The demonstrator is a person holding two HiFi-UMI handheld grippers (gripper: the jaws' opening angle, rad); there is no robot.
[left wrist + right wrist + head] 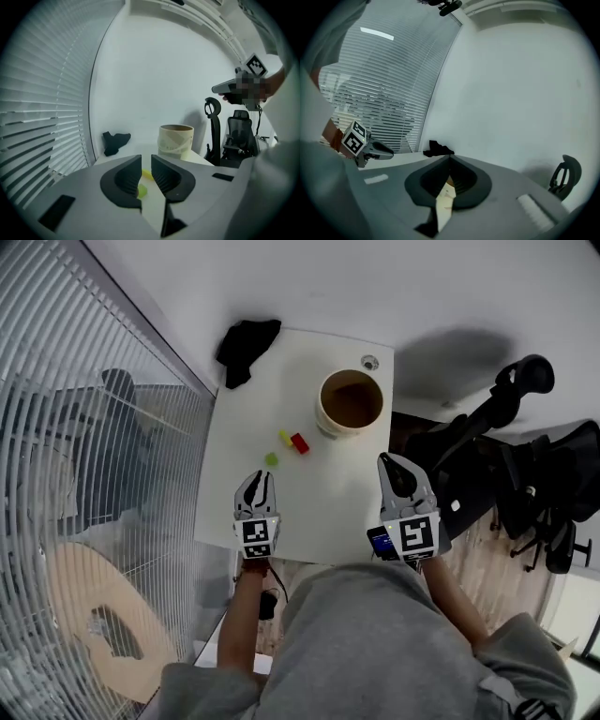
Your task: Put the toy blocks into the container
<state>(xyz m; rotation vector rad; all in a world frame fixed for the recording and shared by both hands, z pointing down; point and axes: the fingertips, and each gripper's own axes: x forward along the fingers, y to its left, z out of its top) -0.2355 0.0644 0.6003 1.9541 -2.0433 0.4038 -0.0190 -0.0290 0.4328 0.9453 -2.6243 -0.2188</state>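
A beige round container (pixel 352 401) (pixel 175 142) stands at the back of the white table (pixel 328 512). A yellow block (pixel 284 438) (pixel 147 174) and a red block (pixel 300 443) lie in front of it. A green block (pixel 271 459) (pixel 142 190) lies nearer, just ahead of my left gripper (pixel 256 480) (pixel 146 160). The jaws of that gripper stand a little apart, and the green block shows through the gap, untouched. My right gripper (pixel 397 465) (pixel 450 159) hovers at the table's right edge, shut and empty, pointing across the table.
A black cloth (pixel 246 345) (pixel 115 142) (pixel 438 149) lies at the table's far left corner, and a small round thing (pixel 369 362) sits behind the container. Window blinds (pixel 84 427) run along the left. Black office chairs (pixel 525 474) stand to the right.
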